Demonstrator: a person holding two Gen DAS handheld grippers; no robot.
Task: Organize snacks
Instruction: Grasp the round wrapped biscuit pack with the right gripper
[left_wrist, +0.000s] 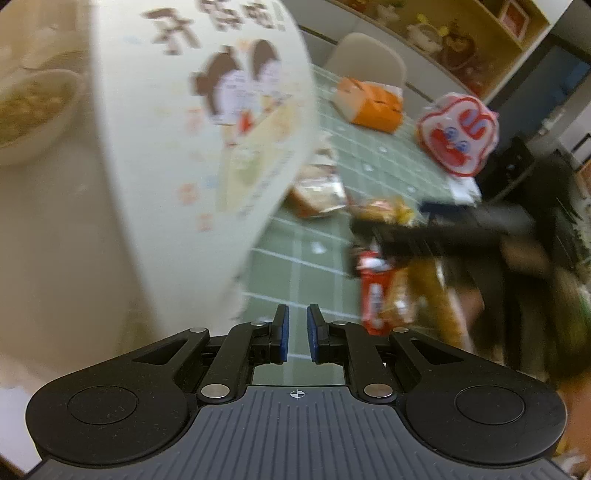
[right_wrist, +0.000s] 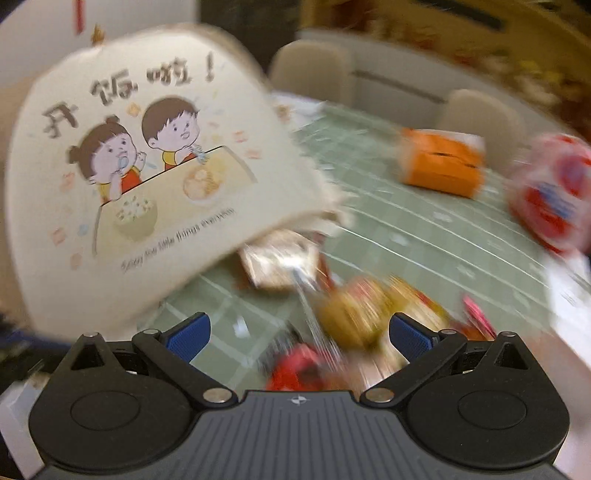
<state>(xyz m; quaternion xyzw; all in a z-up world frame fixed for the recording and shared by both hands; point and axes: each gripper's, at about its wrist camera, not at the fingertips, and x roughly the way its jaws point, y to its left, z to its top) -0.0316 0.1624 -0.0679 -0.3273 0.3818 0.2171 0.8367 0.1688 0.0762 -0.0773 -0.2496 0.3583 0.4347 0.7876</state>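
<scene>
While both views are smeared with blur, I can make out my left gripper (left_wrist: 297, 332) with its blue pads nearly together, a thin gap between them and nothing held. My right gripper (right_wrist: 299, 338) has its fingers spread wide, nothing clamped between the pads.

What crowds me most is a cream bag (left_wrist: 207, 122) (right_wrist: 147, 184) printed with two cartoon children and bowls of food. It stands on the left of both views, tilted, and hides much of the green checked tablecloth (left_wrist: 310, 236) (right_wrist: 424, 229) behind it. Whether its lower edge touches the cloth I cannot tell.

My snacks lie scattered on the cloth. A clear-wrapped brownish packet (left_wrist: 319, 194) (right_wrist: 280, 264) sits just beside the bag's lower corner. Near it is a yellow and red wrapped snack (left_wrist: 384, 210) (right_wrist: 354, 310), directly ahead of my right fingers, and a red packet (right_wrist: 295, 369) lies low between them. Through the left camera a red wrapper (left_wrist: 373, 291) and a long golden-brown packet (left_wrist: 439, 295) appear beside the dark shape of the other gripper (left_wrist: 443, 232).

Farther back rests an orange box (left_wrist: 373, 105) (right_wrist: 443, 162), and to its right a red and white crab-print bag (left_wrist: 458, 134) (right_wrist: 554, 199). A beige chair (left_wrist: 369, 59) (right_wrist: 314, 70) stands past the table, and a bowl (left_wrist: 33, 110) sits at far left in the left view.
</scene>
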